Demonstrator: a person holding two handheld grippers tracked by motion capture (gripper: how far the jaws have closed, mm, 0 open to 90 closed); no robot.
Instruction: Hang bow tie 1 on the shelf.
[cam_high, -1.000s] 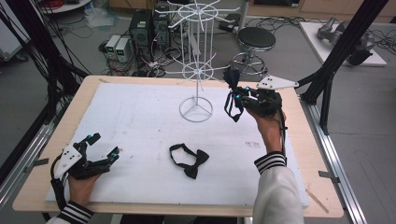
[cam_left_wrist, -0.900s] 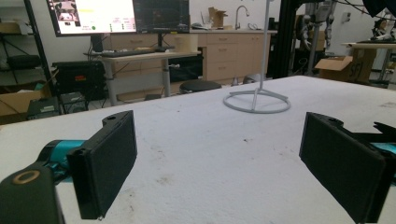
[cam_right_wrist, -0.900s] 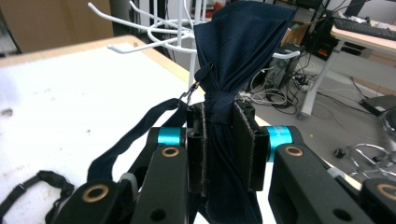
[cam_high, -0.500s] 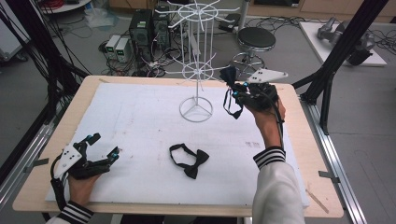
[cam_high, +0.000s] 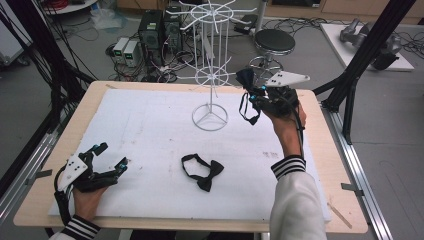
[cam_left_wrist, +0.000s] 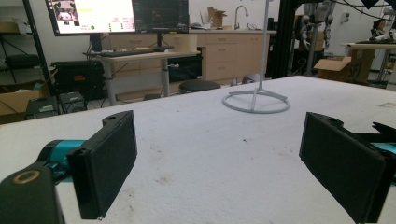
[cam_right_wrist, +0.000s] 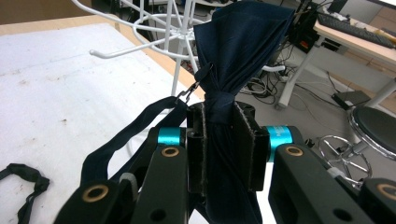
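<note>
The counter (cam_high: 150, 90) is a pale wooden top with a white foam sheet (cam_high: 150, 135) laid over most of it; the sheet is scuffed and speckled with small dark marks. A white wire rack (cam_high: 210, 75) stands on a ring base near the far middle of the sheet, its thin hooks spreading out in 2 tiers.

The right tool (cam_high: 248, 87) is raised above the far right part of the counter, just beside the rack's lower hooks. In the right gripper view its jaws are clamped on a dark blue bow tie (cam_right_wrist: 233, 60) at the knot, with the fabric fanning upward and the strap (cam_right_wrist: 126, 135) looping down to the left, its small metal clasp hanging near a hook. A grey three-cornered plate tops this tool.

A second bow tie, black (cam_high: 204, 171), lies flat on the sheet near the front middle, well apart from both tools.

The left tool (cam_high: 109, 159) rests low on the near left corner of the sheet, its jaws wide apart with nothing between them; the left gripper view shows bare foam between the 2 black pads (cam_left_wrist: 105, 163).

Beyond the counter, the grey floor carries computer towers (cam_high: 160, 30), tangled cables and a round black stool (cam_high: 274, 41). Black frame struts rise at both sides. The left gripper view shows wooden cabinets, a desk and 2 monitors at the back.
</note>
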